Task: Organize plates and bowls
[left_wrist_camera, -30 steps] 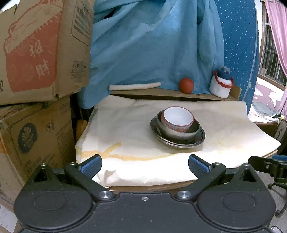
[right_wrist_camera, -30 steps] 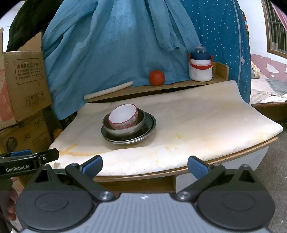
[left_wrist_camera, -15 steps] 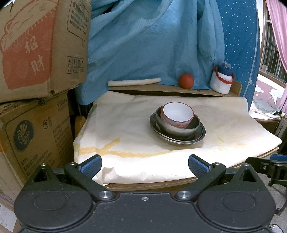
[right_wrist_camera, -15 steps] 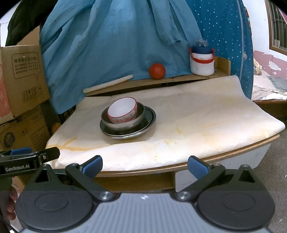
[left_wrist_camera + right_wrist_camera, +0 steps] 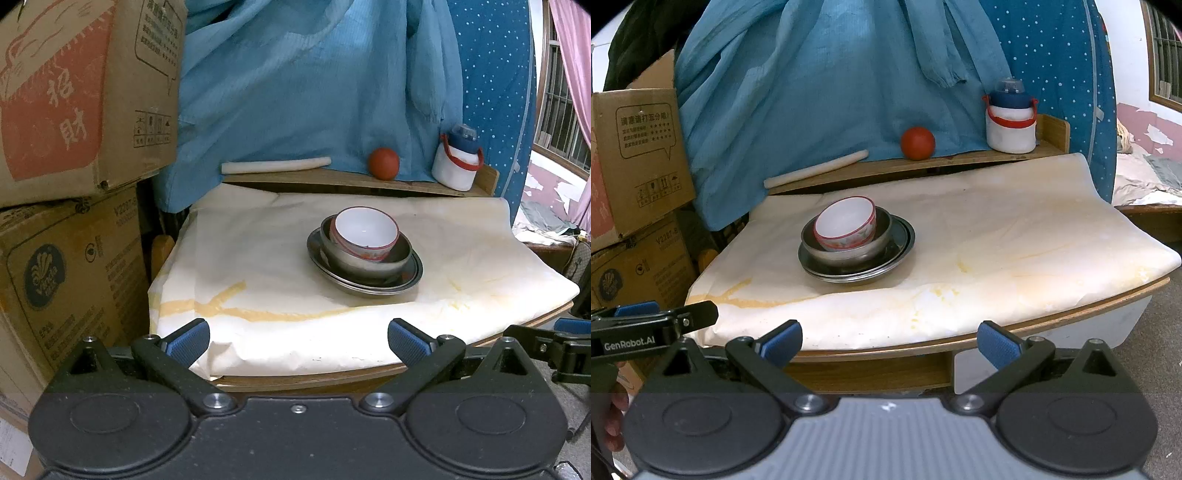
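I am looking at the steel plate (image 5: 402, 284) mid-table: rigid, slick, thin-lipped. The steel bowl (image 5: 369, 264) nests inside, carrying the breakable porcelain bowl (image 5: 364, 232); I'm judging rims best. Left gripper (image 5: 297, 338) and right gripper (image 5: 889, 341) are hanging wide apart, empty, short of the table.

A cluttered home room: stacked cardboard boxes (image 5: 70, 221), draped blue cloth (image 5: 303, 85)

left gripper (image 5: 298, 341): black body, blue ribbed finger pads, silver screws, "genrobot.ai" lettering. right gripper (image 5: 889, 341): grey ribbed housing.
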`<state>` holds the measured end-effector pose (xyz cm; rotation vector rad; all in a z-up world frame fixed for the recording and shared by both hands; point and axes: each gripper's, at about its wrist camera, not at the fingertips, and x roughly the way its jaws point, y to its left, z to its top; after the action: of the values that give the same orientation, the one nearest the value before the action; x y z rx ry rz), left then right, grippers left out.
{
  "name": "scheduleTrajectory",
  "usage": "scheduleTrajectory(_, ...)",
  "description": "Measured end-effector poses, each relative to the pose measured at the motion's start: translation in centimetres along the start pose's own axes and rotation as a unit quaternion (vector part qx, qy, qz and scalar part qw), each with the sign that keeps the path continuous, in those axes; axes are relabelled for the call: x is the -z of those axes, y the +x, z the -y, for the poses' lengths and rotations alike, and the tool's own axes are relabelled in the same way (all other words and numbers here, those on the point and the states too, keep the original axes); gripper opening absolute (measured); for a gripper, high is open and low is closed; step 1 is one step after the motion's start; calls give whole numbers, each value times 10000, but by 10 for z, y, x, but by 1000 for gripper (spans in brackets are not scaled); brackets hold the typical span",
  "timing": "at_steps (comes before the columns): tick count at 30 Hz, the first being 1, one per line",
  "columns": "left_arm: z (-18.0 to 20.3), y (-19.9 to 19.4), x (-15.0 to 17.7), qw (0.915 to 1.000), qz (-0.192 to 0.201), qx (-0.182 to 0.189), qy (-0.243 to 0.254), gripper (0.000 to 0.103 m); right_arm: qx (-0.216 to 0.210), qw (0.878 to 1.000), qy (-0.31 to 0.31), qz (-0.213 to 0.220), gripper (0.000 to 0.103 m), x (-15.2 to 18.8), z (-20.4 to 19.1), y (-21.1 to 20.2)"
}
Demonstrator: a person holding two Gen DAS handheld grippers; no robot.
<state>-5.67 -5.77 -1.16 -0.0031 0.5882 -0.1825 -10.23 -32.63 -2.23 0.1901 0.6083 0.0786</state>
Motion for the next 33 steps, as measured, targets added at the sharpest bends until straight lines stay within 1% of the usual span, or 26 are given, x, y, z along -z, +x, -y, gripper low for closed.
scheduleTrajectory(17,-3,0,-1,10000,-8,33,-57,102,5,10000,-4,12,103,0,-1,0)
scheduleTrajectory(23,1,-2,0,9997,14,-230,71,102,-7,10000,-20,27,103,-1,0,0)
scheduleTrajectory(26,1,-3,0,9998,39,-162,60,102,-8,10000,-21,26,103,0,0,0)
scheduleTrajectory(33,1,-3,1,9999,39,-137,59,102,-6,10000,-16,27,103,0,0,0)
